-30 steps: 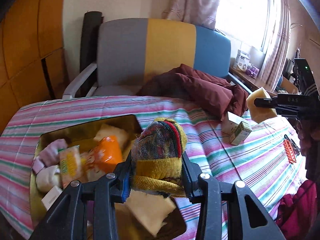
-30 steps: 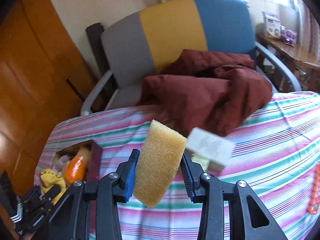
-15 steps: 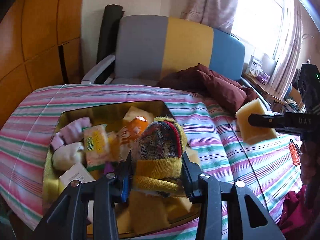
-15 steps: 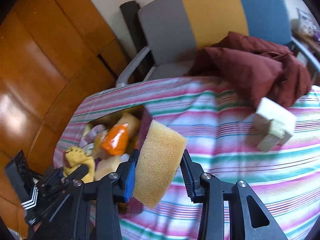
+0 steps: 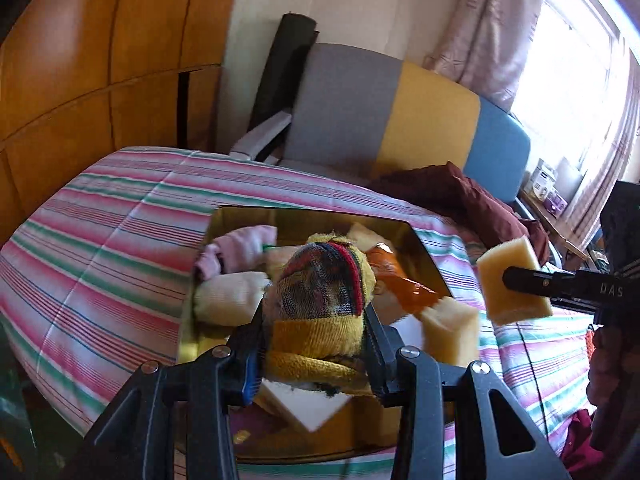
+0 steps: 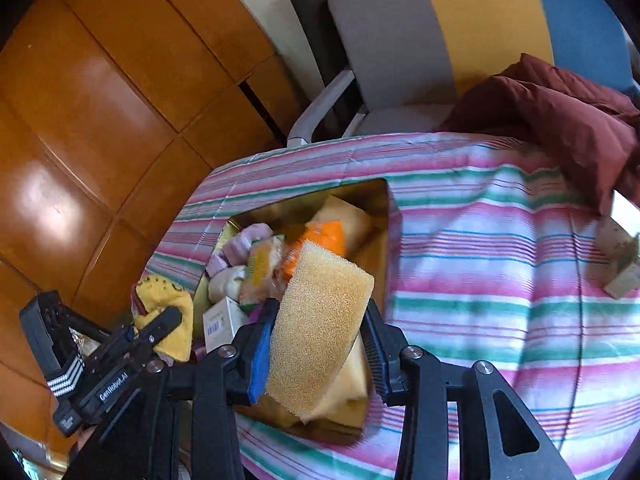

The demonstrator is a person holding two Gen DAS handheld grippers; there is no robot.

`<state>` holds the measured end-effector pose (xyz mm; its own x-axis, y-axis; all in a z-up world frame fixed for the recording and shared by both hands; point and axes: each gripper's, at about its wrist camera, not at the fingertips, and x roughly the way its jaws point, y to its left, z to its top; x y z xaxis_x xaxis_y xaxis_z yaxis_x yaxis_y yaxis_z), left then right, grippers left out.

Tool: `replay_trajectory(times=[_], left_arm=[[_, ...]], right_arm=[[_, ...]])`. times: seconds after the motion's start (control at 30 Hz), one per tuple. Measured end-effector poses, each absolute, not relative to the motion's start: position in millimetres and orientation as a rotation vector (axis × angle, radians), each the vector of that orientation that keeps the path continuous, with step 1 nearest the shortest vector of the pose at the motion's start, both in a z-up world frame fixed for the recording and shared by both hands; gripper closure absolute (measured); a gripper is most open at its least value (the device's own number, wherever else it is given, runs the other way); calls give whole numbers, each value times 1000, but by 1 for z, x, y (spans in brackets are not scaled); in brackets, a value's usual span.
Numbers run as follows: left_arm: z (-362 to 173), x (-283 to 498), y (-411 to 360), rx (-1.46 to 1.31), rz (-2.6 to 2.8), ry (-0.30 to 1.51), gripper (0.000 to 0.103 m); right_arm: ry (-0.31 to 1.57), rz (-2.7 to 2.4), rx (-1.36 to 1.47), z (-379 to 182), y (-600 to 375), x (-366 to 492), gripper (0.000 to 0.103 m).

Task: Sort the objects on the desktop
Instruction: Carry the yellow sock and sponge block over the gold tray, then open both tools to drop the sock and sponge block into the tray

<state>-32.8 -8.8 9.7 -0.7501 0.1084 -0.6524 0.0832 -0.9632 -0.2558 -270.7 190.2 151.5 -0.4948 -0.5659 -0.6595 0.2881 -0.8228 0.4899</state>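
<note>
My left gripper (image 5: 314, 354) is shut on a rolled yellow and multicoloured knitted sock (image 5: 322, 304) and holds it above the gold box (image 5: 304, 214). The box holds pink socks (image 5: 240, 246), an orange packet (image 5: 400, 284), sponges and small cartons. My right gripper (image 6: 320, 350) is shut on a yellow sponge (image 6: 320, 324) and hangs over the box's near right part. In the left wrist view the sponge (image 5: 514, 280) is just right of the box. In the right wrist view the left gripper (image 6: 132, 340) with the sock (image 6: 168, 312) is at the box's left end.
The box sits on a table with a pink, green and white striped cloth (image 6: 500, 272). Small white cartons (image 6: 620, 252) lie on the cloth at the right. A maroon garment (image 6: 560, 120) lies at the table's far edge by a grey, yellow and blue chair (image 5: 400, 108). Wooden panels stand left.
Both grippers have moved left toward the box. The left one now holds the sock over the box; the right one has carried the sponge from mid-table to over the box's edge.
</note>
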Motion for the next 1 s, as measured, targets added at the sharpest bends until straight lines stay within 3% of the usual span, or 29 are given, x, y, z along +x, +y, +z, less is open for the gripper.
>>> replay_trajectory(times=[0.5, 0.63, 1.0], left_arm=[[14, -97, 3, -1080, 2899, -329, 61], [1, -115, 0, -1155, 2883, -352, 53], [-22, -112, -1, -1226, 2844, -404, 48]], right_arm=[[-215, -2482, 1201, 148, 141, -329, 56], [-254, -2479, 1216, 141, 141, -337, 23], [-407, -2462, 1272, 122, 163, -327, 20]])
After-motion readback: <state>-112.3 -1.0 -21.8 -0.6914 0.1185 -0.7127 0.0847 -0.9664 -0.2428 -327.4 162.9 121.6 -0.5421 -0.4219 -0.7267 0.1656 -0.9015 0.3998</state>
